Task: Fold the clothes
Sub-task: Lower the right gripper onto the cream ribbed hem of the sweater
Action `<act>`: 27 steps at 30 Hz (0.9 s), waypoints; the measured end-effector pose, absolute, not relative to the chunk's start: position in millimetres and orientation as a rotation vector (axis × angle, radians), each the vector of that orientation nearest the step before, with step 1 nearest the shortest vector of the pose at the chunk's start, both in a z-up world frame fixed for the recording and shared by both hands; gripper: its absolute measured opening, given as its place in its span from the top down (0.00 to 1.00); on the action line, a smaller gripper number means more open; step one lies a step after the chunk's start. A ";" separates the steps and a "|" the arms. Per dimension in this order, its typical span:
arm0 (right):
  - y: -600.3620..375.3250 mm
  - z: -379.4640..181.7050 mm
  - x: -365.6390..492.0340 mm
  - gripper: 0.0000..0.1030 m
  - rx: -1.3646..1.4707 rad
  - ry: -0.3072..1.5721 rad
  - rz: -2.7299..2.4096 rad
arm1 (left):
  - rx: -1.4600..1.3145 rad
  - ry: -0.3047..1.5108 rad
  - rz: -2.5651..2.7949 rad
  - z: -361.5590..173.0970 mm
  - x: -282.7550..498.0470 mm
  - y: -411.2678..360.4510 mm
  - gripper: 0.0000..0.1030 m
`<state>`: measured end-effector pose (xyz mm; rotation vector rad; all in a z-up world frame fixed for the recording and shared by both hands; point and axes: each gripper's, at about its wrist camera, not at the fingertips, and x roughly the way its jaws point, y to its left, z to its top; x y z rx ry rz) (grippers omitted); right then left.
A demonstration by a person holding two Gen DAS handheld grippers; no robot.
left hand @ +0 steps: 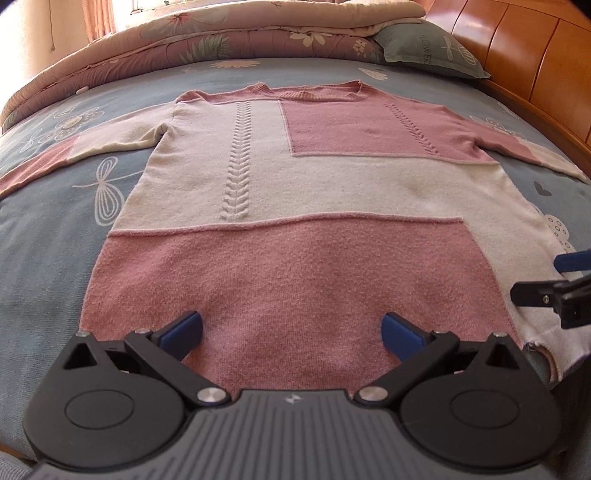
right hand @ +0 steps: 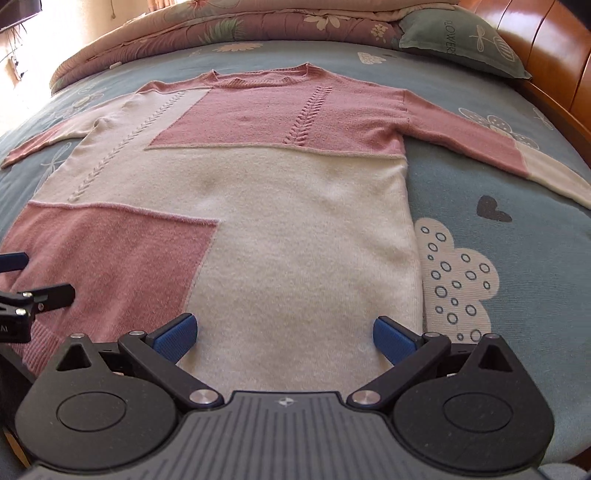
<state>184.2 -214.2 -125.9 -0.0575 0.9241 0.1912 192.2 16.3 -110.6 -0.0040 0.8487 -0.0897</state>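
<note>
A: Where's the sweater (left hand: 295, 206)?

B: Spread flat on the bed (left hand: 55, 221), face up, neckline at the far end and hem just under both grippers. Its sleeves run out to either side, pink and cream blocks all over.

A: And the left gripper (left hand: 291, 326)?

B: Fingers spread wide, nothing between them. It hangs over the pink panel at the hem, blue pads (left hand: 184, 326) just above the knit; whether they touch it I cannot tell.

A: The right gripper (right hand: 286, 330)?

B: Also spread wide and empty, over the cream part of the hem, with the sweater's side edge just to its right. The left gripper shows at its left, over the pink panel.

A: Anything beyond them?

B: A folded quilt (right hand: 258, 26) and a green pillow (right hand: 461, 40) far ahead, against a wooden headboard (right hand: 546, 48) to the right.
</note>
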 end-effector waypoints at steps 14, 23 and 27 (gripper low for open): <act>-224.8 -117.7 121.9 0.00 0.091 0.809 0.395 | 0.060 0.831 -0.121 -115.5 180.4 1.5 0.01; -201.6 -126.3 110.0 0.00 -0.016 0.809 0.447 | 0.035 0.834 -0.149 -106.8 182.8 6.3 0.01; -203.3 -127.9 112.1 0.00 -0.019 0.803 0.449 | 0.027 0.818 -0.166 -87.6 204.0 10.0 0.01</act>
